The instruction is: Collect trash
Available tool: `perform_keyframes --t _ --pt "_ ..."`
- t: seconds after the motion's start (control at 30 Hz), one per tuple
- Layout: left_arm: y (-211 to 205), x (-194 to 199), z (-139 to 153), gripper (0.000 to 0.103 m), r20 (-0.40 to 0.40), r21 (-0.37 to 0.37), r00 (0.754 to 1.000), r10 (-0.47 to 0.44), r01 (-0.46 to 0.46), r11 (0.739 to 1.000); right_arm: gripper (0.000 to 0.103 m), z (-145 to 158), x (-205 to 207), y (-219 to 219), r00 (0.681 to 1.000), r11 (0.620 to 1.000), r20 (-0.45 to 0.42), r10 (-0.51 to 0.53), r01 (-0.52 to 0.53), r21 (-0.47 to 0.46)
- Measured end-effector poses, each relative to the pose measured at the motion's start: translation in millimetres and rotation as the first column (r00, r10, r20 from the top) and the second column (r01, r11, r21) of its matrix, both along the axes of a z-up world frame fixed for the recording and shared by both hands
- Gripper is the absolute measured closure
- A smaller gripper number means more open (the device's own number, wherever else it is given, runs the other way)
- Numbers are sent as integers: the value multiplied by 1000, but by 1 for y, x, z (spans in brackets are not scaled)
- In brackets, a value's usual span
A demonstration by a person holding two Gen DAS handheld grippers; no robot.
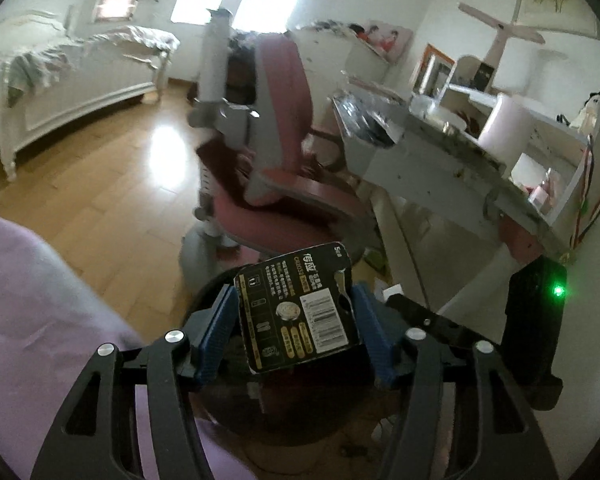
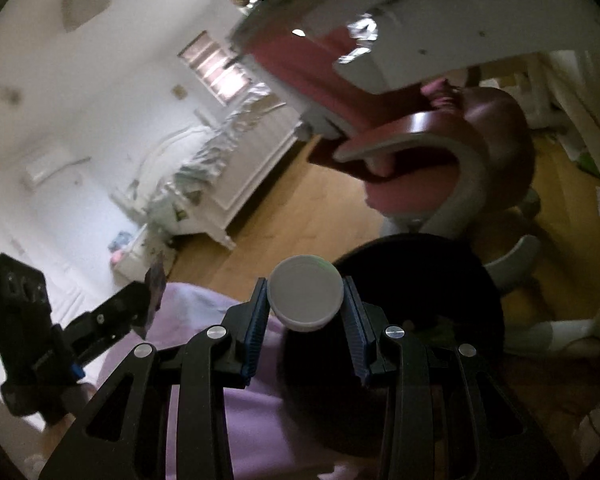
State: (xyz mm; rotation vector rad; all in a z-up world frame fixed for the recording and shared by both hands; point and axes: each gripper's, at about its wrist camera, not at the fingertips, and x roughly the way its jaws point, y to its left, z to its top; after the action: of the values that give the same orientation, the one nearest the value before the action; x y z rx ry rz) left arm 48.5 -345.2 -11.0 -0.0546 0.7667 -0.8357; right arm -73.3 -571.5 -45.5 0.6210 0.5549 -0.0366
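Note:
My left gripper [image 1: 296,312] is shut on a black battery-pack card [image 1: 300,320] printed with a coin cell and a barcode. The card sits tilted, and its side edges meet both blue pads [image 1: 220,328]. Under it lies the dark round mouth of a trash bin [image 1: 208,296]. My right gripper [image 2: 306,308] is shut on a white round capped container [image 2: 306,298], just left of the black bin [image 2: 440,300]. The right wrist view also shows the battery card [image 2: 156,282] at the tip of the left tool, at far left.
A pink and grey desk chair [image 1: 276,140] stands just beyond the bin, with a cluttered white desk [image 1: 460,152] to its right. A white bed [image 1: 72,80] is far left across the wooden floor [image 1: 112,200]. A purple sleeve [image 1: 40,320] fills the lower left.

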Motion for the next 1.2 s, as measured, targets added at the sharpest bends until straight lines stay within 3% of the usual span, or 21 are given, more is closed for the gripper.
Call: perform_keyframes --t 0.07,0.13,0.17,0.2,0.4,0.57,0.63,0.67,0.77,0.87,0.93,1.07,1.2 --pt "-13 2 -2 35 -8 25 1000 -23 24 999 66 -5 3 -9 999 1000 -23 -22 22 -4" --pt "-22 1 -1 22 0 47 999 -45 45 998 62 -11 6 -16 998 999 -54 -38 38 3" --pt "-25 -1 1 9 15 52 999 -48 47 998 56 -14 8 -19 997 999 -64 -43 43 6" --pt "-26 -4 4 6 37 50 998 -46 44 998 52 -16 8 -20 996 999 -71 -49 50 6" --pt "-7 -13 18 6 65 27 997 -37 36 999 49 -23 3 -9 996 999 -86 -35 37 12" --pt "40 -28 34 6 110 -8 992 69 -69 998 49 -17 10 26 995 999 -88 42 -42 3" --pt "63 -35 38 6 135 -9 983 127 -127 992 39 -12 16 50 992 996 -88 91 -92 -8" --pt "78 -39 39 6 150 -11 975 164 -164 986 29 -10 18 59 990 994 -87 107 -109 -16" --pt "131 -55 40 5 190 -16 937 294 -296 955 27 2 26 102 979 980 -79 188 -193 -56" --pt "185 -70 37 5 216 -1 884 414 -424 906 26 13 36 150 957 952 -78 279 -287 -104" --pt "221 -83 34 5 239 16 833 499 -517 856 17 23 42 189 941 929 -69 331 -338 -153" --pt "274 -103 28 5 272 36 727 631 -663 748 16 35 46 256 908 884 -38 418 -416 -215" --pt "308 -116 18 5 304 50 645 701 -746 664 16 40 48 322 876 839 -25 481 -469 -277"
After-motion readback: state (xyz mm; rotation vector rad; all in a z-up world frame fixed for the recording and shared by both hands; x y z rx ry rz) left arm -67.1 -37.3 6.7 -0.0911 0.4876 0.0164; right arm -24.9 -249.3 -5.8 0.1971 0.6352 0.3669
